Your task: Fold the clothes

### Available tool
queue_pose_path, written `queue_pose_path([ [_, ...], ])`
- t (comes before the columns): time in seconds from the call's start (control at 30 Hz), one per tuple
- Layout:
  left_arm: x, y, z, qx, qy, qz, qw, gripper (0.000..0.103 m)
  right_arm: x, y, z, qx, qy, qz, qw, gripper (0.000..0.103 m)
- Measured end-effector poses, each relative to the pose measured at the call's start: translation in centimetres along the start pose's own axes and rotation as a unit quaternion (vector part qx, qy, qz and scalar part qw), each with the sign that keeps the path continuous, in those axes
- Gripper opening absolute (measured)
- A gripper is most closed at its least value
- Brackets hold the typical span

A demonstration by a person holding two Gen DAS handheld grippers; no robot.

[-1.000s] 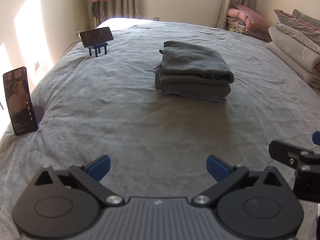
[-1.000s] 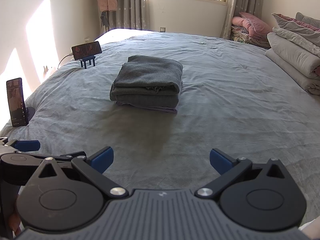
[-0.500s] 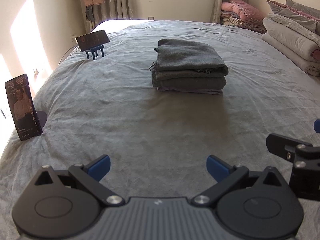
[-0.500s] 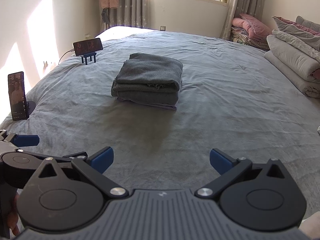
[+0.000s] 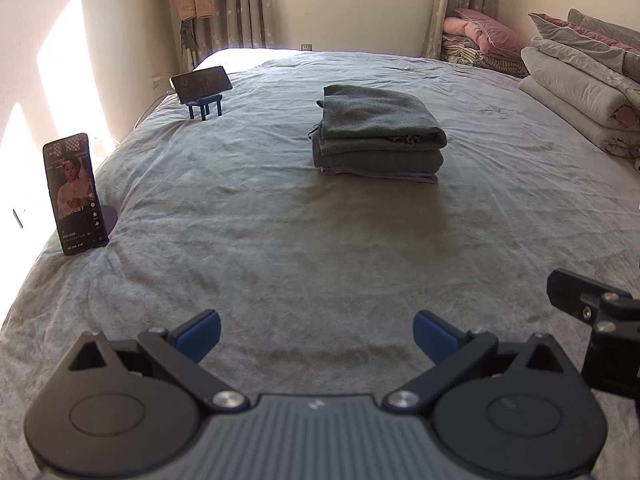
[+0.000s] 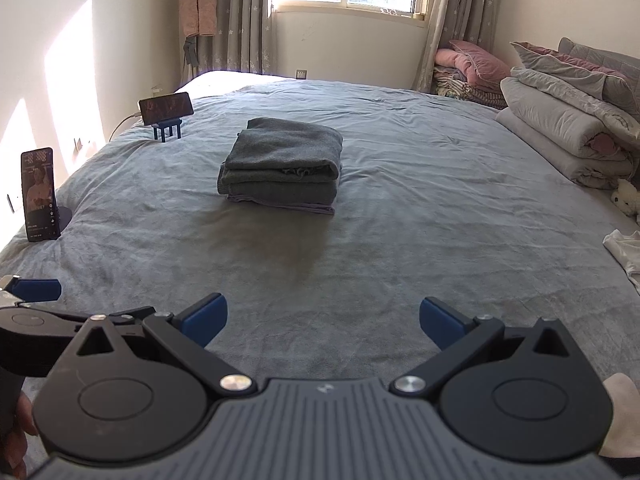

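A stack of folded grey clothes (image 5: 380, 138) lies in the middle of the grey bed (image 5: 280, 240); it also shows in the right wrist view (image 6: 282, 164). My left gripper (image 5: 316, 334) is open and empty, low over the near part of the bed, well short of the stack. My right gripper (image 6: 323, 322) is open and empty beside it. A white garment (image 6: 626, 250) lies crumpled at the bed's right edge in the right wrist view.
A phone on a round stand (image 5: 76, 194) stands at the bed's left edge. A second phone on a blue stand (image 5: 202, 88) sits at the far left. Rolled quilts and pillows (image 6: 568, 120) pile along the right side. A window and curtains are behind.
Both grippers have pulled back and tilted up a little from the stack; the white garment has come into the right wrist view. The stack has not moved.
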State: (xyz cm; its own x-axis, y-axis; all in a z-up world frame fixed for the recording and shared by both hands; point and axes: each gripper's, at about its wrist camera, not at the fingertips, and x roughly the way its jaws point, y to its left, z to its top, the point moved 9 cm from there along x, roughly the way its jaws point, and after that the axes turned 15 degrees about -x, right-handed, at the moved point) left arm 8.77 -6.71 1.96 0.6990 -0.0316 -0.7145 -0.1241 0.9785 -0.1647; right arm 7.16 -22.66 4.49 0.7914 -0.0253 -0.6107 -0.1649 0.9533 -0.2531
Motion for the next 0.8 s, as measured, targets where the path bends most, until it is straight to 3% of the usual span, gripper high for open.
queue_pose_path([
  [0.3, -2.1, 1.4, -1.7, -0.014, -0.014, -0.002, 0.9998, 0.102, -2.1, 1.0, -1.7, 0.019, -0.015, 0.0, 1.0, 0.103],
  [0.47, -2.7, 1.9, -2.7, 0.005, -0.021, 0.004, 0.9998, 0.102, -2.3, 1.8, -2.6, 0.019, -0.013, 0.005, 1.0, 0.103],
  [0.8, -1.9, 2.0, -3.6, 0.011, -0.015, -0.001, 0.9998, 0.102, -1.8, 2.3, -3.6, 0.025, -0.007, 0.009, 1.0, 0.103],
])
